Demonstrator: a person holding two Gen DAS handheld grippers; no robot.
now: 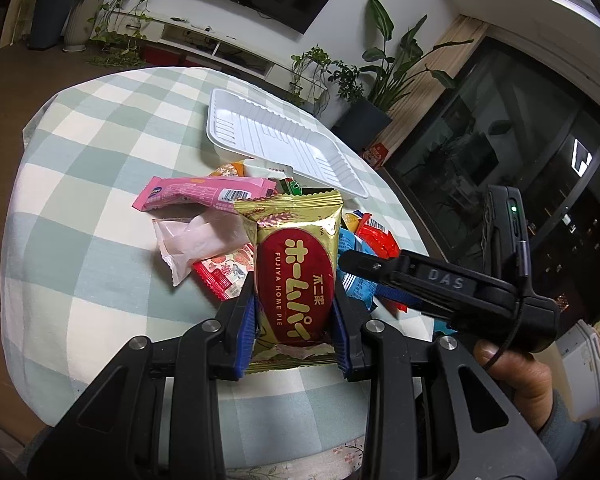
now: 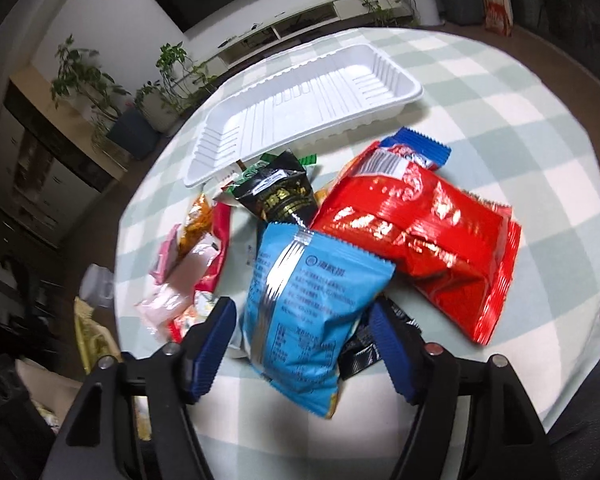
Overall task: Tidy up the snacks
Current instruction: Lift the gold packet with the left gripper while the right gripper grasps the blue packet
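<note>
My left gripper (image 1: pixel 294 308) is shut on a gold and red Fujiya Home Pie packet (image 1: pixel 296 272), held just above the checked tablecloth. An empty white tray (image 1: pixel 276 136) lies beyond the snack pile; it also shows in the right wrist view (image 2: pixel 300 108). My right gripper (image 2: pixel 304 320) is open, its blue pads either side of a light blue snack bag (image 2: pixel 312 300) without clamping it. A large red bag (image 2: pixel 428 236) lies to its right, a black packet (image 2: pixel 280 192) behind. The right gripper's body (image 1: pixel 440 280) shows in the left wrist view over the pile.
A pink wrapper (image 1: pixel 204 196), a pale pink packet (image 1: pixel 200 244) and a small red packet (image 1: pixel 228 276) lie left of the gold packet. The round table (image 1: pixel 100 160) has a green-white checked cloth. Potted plants (image 1: pixel 380 80) and a TV cabinet stand beyond.
</note>
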